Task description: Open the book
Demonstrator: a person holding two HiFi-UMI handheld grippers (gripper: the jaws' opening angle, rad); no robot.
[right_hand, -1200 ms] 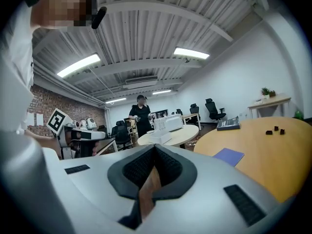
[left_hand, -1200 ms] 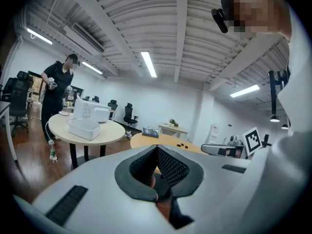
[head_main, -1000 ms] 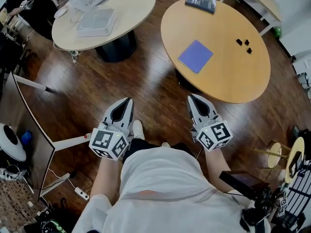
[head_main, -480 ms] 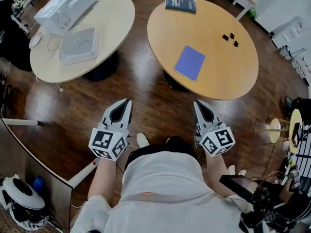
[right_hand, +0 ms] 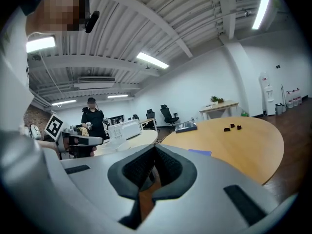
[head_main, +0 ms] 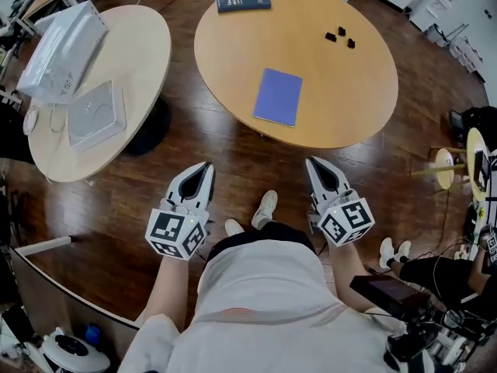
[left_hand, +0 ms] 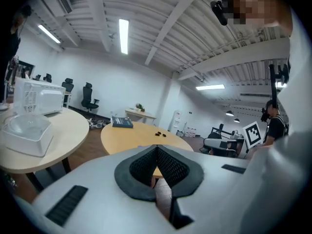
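Nothing is done yet: the blue book (head_main: 277, 97) lies shut on the round counter (head_main: 365, 92), well apart from both tongs; the left tongs (head_main: 205, 166) and right tongs (head_main: 311, 162) are pressed together, empty; reaching and opening are left.

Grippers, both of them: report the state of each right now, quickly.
Left gripper: shut, jaw tips together, nothing between them.
Right gripper: shut, jaw tips together, nothing held.
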